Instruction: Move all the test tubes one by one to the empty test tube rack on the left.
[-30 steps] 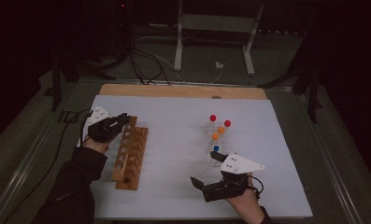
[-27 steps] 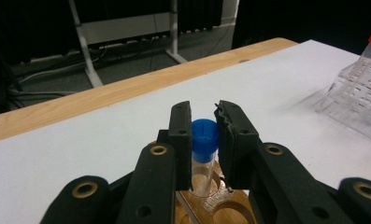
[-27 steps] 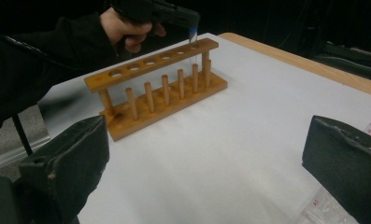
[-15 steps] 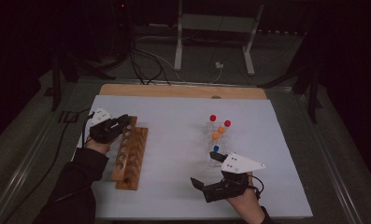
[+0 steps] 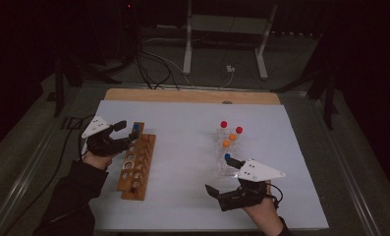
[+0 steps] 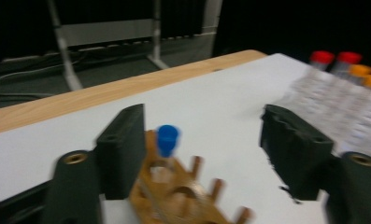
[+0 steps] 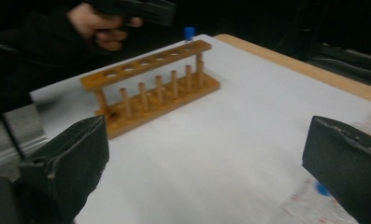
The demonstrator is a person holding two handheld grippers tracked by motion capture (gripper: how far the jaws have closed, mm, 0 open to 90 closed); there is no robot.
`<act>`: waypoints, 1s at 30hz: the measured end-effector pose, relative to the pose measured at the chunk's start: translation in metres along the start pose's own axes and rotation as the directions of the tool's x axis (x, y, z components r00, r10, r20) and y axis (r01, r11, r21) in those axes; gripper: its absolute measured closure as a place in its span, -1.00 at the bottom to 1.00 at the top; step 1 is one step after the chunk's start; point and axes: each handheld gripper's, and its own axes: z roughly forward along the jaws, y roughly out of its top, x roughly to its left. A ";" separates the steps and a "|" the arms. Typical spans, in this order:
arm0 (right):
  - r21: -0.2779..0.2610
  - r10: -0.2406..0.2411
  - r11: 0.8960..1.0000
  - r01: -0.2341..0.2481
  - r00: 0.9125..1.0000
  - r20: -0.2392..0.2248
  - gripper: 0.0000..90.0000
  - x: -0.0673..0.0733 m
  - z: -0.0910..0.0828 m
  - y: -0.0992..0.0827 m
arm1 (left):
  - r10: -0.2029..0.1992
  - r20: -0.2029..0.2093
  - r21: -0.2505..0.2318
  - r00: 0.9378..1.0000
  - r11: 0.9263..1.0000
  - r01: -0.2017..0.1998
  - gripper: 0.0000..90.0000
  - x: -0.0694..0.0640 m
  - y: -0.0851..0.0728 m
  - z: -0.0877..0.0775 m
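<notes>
Near the left edge of the white worktop [image 5: 182, 123] lies a wooden test-tube rack [image 5: 136, 162], its long axis running from the near edge toward the far edge, tilted slightly rightward at the far end. A blue-capped tube [image 5: 135, 127] stands upright in the rack's farthest hole. The left gripper [image 5: 126, 133] sits beside the rack's far end, jaws spread wide, with the tube between them and touching neither. Toward the right edge stands a clear tube rack [image 5: 227, 152] holding upright tubes with red, orange and blue caps. The right gripper [image 5: 222, 178] hovers close to the near edge, just in front of the clear rack, jaws wide apart and empty, pointing leftward toward the wooden rack.
</notes>
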 end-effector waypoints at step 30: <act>0.115 0.104 0.985 -0.131 0.971 0.215 -0.57 -0.046 0.009 -0.023 | 0.054 0.238 0.035 0.970 0.997 -0.064 -0.98 -0.074 -0.021 -0.060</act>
